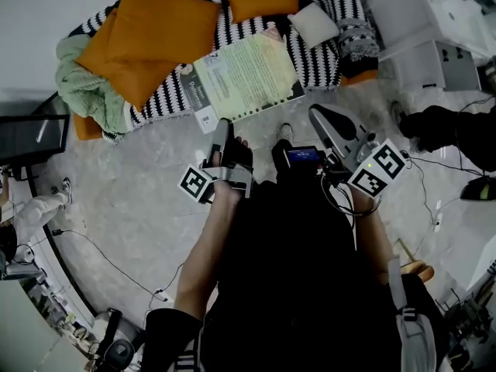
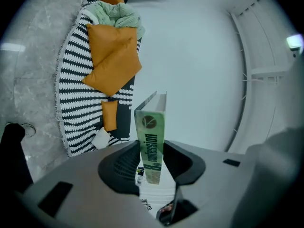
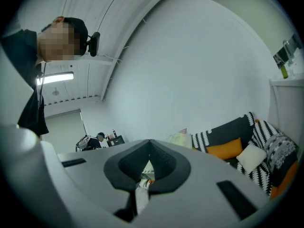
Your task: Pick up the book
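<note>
The book (image 1: 246,76) is large with a pale green cover. It hangs lifted in front of the sofa (image 1: 163,103), tilted, with its face towards me. My left gripper (image 1: 222,128) is shut on its lower edge near the spine. In the left gripper view the green spine (image 2: 153,137) with dark print stands upright between the two dark pads of the left gripper (image 2: 153,148). My right gripper (image 1: 318,116) is to the right of the book, apart from it and holding nothing. In the right gripper view, the tips of the right gripper (image 3: 149,142) meet.
The sofa carries a black-and-white striped blanket (image 2: 76,103), orange cushions (image 1: 155,37), a green throw (image 1: 85,84) and a white cushion (image 1: 314,23). White furniture (image 1: 434,53) stands at the right. Cables (image 1: 101,254) lie on the marbled floor, and a dark bundle (image 1: 453,130) sits at the right.
</note>
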